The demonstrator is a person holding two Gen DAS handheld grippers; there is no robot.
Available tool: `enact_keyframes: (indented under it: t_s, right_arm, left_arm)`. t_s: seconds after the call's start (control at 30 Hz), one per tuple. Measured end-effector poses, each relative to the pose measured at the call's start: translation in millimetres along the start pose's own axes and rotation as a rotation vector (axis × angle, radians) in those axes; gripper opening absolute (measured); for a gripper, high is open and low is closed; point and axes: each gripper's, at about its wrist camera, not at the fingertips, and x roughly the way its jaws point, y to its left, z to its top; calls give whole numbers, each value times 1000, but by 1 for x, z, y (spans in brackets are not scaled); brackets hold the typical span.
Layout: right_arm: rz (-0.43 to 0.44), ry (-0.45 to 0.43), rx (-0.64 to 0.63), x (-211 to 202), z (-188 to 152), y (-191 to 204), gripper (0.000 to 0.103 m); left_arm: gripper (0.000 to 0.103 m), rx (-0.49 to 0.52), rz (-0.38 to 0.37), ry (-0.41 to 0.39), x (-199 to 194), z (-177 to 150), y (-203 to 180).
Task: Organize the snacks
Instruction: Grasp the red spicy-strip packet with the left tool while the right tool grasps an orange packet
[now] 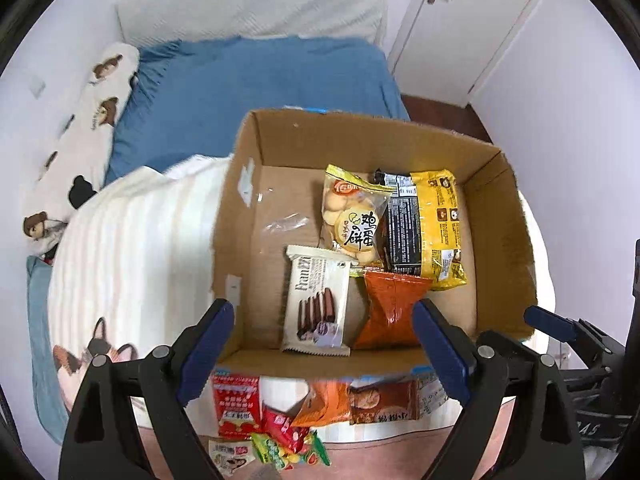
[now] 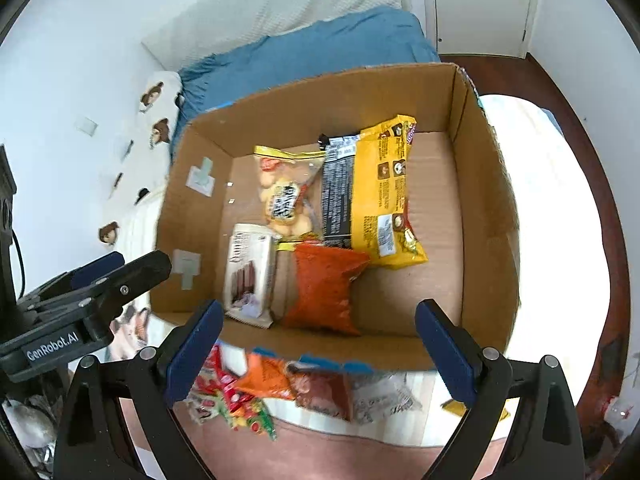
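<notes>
So, roughly halfway by my count: the cardboard box (image 1: 504,216) on the bed holds five packets, the white wafer pack (image 1: 316,300) and orange pouch (image 1: 390,308) toward its near wall. Loose snacks (image 1: 280,412) remain on the bedcover outside that wall. My left gripper (image 1: 322,344) and right gripper (image 2: 318,346) hang released, nothing between their jaws.

Blue-sheeted bed (image 1: 256,80), white walls (image 1: 560,120), white door (image 1: 460,20), dark wooden floor (image 2: 560,92).

loose snacks (image 2: 280,392) blurred, part hidden behind cardboard box (image 2: 488,208) wall
</notes>
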Motion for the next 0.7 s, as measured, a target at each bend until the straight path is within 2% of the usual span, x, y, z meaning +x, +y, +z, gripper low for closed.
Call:
enact_keyframes:
  t_s: [0.17, 0.33, 0.5, 0.57, 0.63, 0.7]
  right_arm:
    - [44, -11, -5, -13, -31, 9, 99]
    - [136, 65, -20, 17, -73, 25, 99]
    - [190, 140, 16, 70, -103, 37, 99]
    - [226, 160, 30, 94, -109, 41, 99]
    - [210, 168, 38, 116, -112, 43, 98]
    - [183, 162, 46, 132, -114, 44, 93]
  left_arm:
    - [91, -31, 1, -36, -25, -35, 17]
    - [91, -79, 49, -26, -20, -85, 43]
    - [91, -152, 72, 112, 33, -129, 82]
    - [91, -169, 106, 123, 55, -138, 95]
    - [91, -189, 111, 143, 73, -142, 105]
    - [91, -193, 115, 171, 94, -142, 112]
